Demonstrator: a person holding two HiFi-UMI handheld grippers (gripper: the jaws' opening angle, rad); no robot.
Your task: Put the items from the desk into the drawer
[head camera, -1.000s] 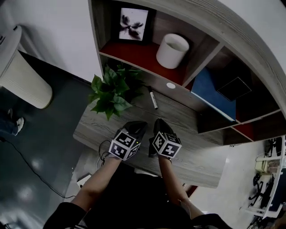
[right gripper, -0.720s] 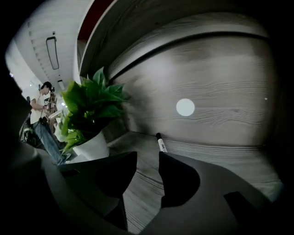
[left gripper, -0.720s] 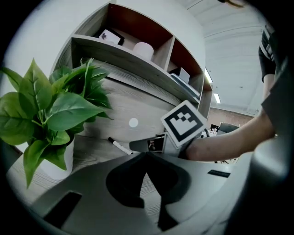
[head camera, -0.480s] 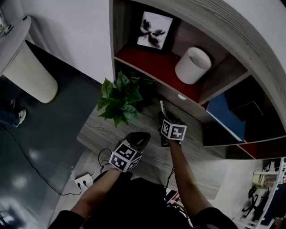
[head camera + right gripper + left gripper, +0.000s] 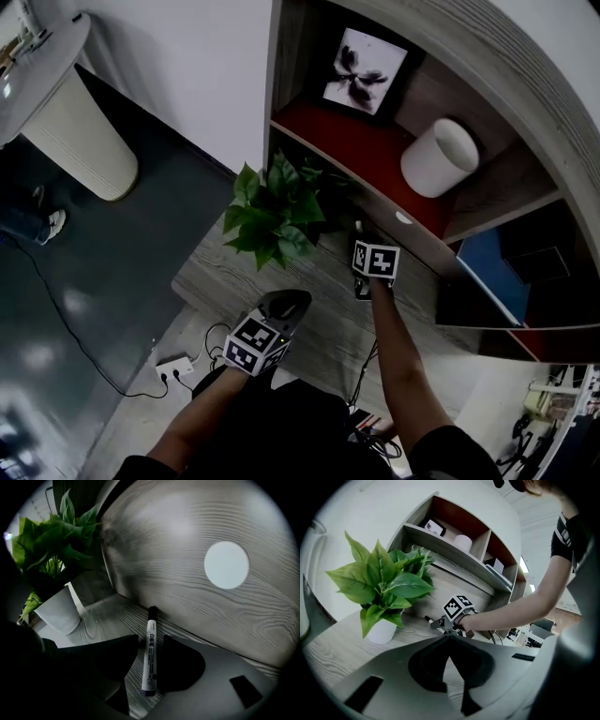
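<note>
Right gripper view: right gripper (image 5: 150,640) is on the pick step. Its jaws have just been opening and stand apart. The marker (image 5: 150,654) lies flat on the desk (image 5: 101,618) in the gap, lengthways along the jaws. No pad presses on it yet. The black cap end pokes out past the tips, towards the wooden back panel (image 5: 187,573). The butt end sits deep between the jaws.

My read: the barrel is round, so close squarely on the white mid-section, not the cap, or it will roll or pivot out. Keep the tips low to the desk and short of the panel. The plant pot (image 5: 56,613) is off to the tool's left, clear of the grasp.

Left gripper view: left gripper (image 5: 450,638) has its jaw tips together with nothing in them. The marker is well ahead of it, just beyond the right gripper. The plant (image 5: 379,583) is ahead-left.

Head view: the left gripper idles at the near desk edge, well apart from the marker. No drawer shows in any view, so it still has to be found and opened, likely by the left gripper.
</note>
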